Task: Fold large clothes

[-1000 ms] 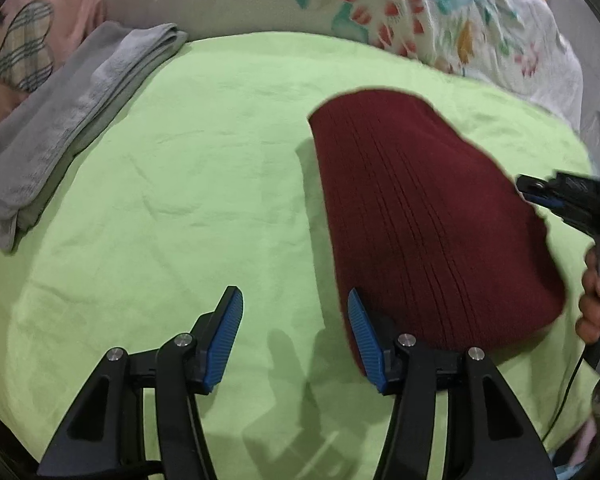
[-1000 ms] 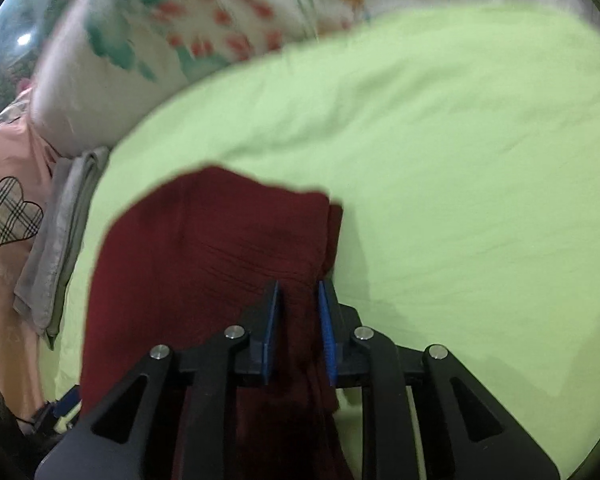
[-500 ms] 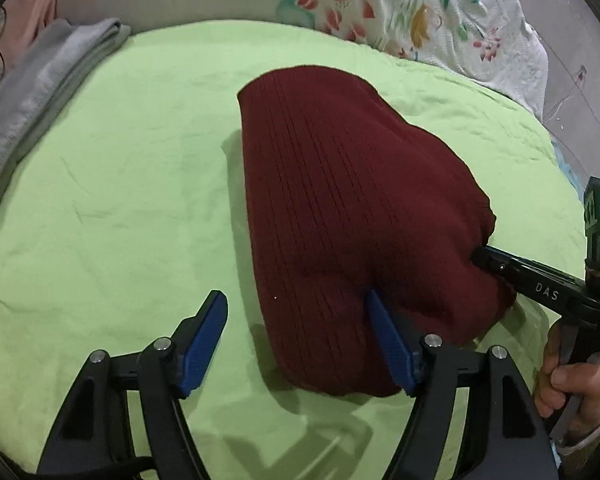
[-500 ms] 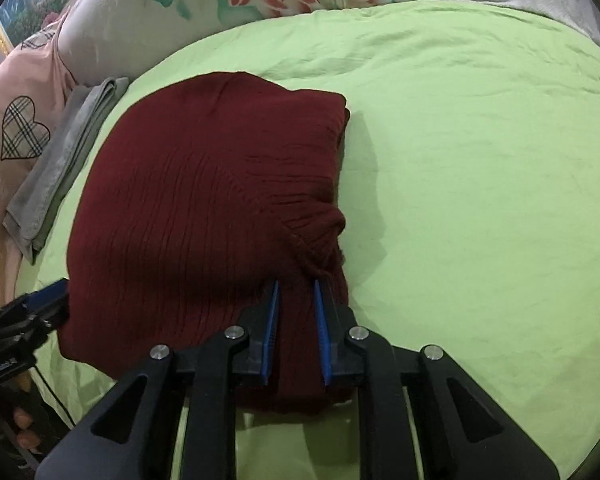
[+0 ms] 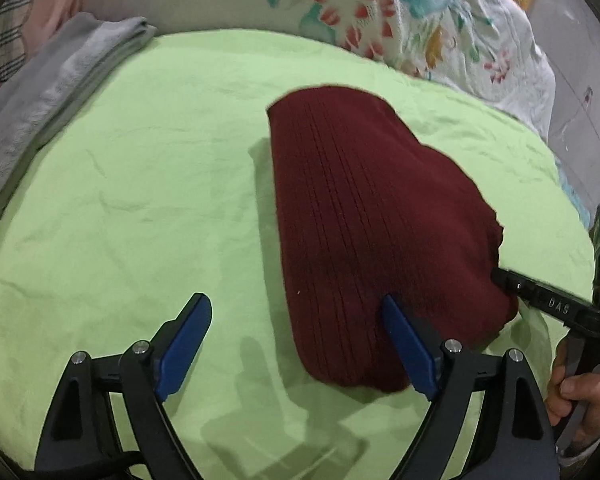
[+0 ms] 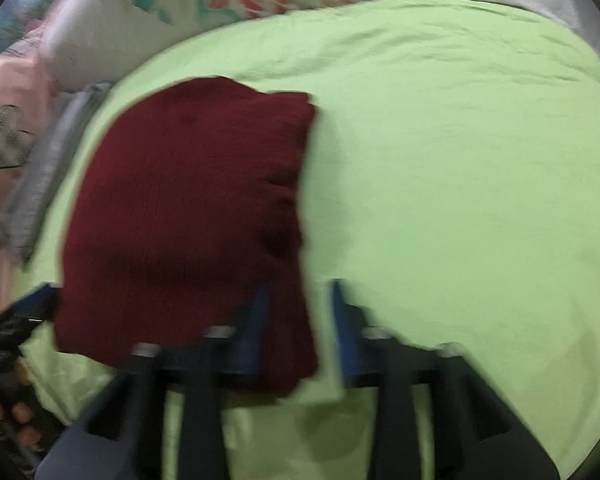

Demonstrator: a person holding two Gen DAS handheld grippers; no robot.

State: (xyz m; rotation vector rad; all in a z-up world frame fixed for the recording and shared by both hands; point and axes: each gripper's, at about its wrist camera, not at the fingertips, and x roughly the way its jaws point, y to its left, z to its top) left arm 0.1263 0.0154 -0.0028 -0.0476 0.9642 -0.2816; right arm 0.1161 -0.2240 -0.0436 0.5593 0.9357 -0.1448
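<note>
A folded dark red knit sweater [image 5: 372, 216] lies on the green bedsheet [image 5: 148, 184]. My left gripper [image 5: 296, 336] is open, its right finger [image 5: 408, 344] resting against the sweater's near edge, its left finger over bare sheet. In the right wrist view, which is blurred, the sweater [image 6: 188, 216] lies left of centre. My right gripper [image 6: 300, 320] is open, with the sweater's near right corner between its fingers. The right gripper also shows in the left wrist view [image 5: 540, 300], at the sweater's right edge.
A folded grey garment [image 5: 48, 92] lies at the sheet's far left. A floral pillow [image 5: 380, 8] and a pink heart-print pillow [image 6: 8, 120] line the far edge. The wide green sheet [image 6: 460, 168] stretches to the right of the sweater.
My right gripper has opened and let go of the sweater's corner. The sweater now lies flat. My left gripper has stayed open and shifted slightly.
</note>
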